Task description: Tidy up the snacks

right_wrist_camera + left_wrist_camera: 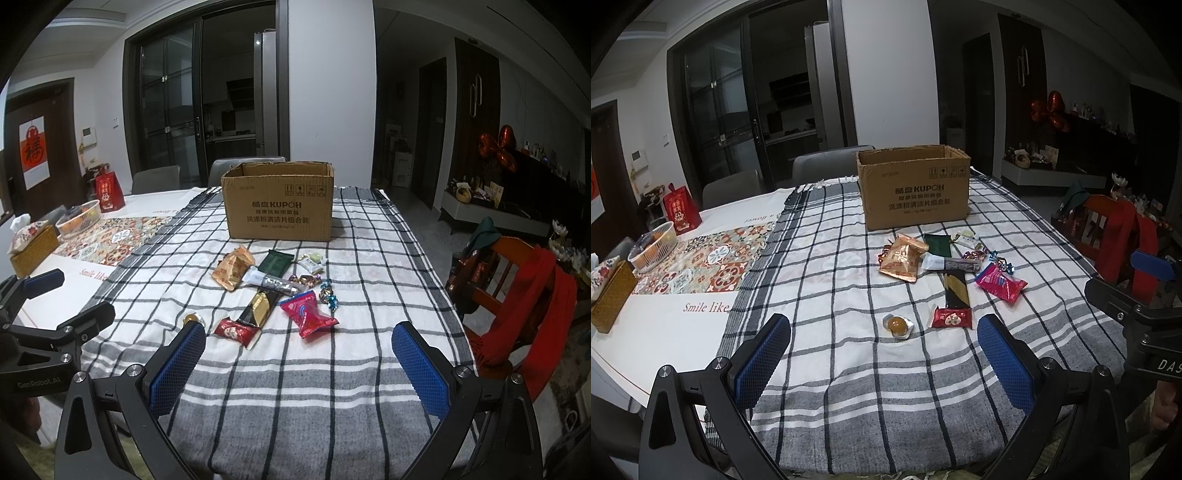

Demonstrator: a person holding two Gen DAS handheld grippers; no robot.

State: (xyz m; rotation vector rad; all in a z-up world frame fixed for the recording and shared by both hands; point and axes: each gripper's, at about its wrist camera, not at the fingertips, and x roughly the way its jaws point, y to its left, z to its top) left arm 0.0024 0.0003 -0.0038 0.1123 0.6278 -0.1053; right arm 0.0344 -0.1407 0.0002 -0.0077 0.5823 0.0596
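Far left of table: woven brown tissue box (31,254) with floral cloth cover, then a white plastic basket (78,218) and a red paper gift bag (109,192), all on the patterned runner, well apart from the snacks.

Left gripper (884,334): blue-padded fingers spread wide, nothing between them, hovering over the grey-and-white checked tablecloth (820,280). Just ahead of it lies a small clear-wrapped amber jelly sweet (897,326).

Centre, near edge of the pile: small red wrapped snack pack (951,317), touching the lower end of a long black-and-gold bar packet (956,291). Further back: crinkled orange foil snack bag (900,258), dark green flat sachet (937,244), a grey-and-white tube-shaped wrapper (951,264) lying across the bar's far end.

Behind the pile: open brown cardboard box (914,186) with printed lettering, upright, flaps open; its inside is not visible.

Right of the bar: bright pink-red pillow pack (1000,282), loose foil-wrapped candies (999,261), a small pale wrapped sweet (967,236).

Right gripper (298,341): fingers equally wide apart, empty, held above the cloth short of the pile.

Far right, off the table: wooden chair draped with red fabric (532,295).
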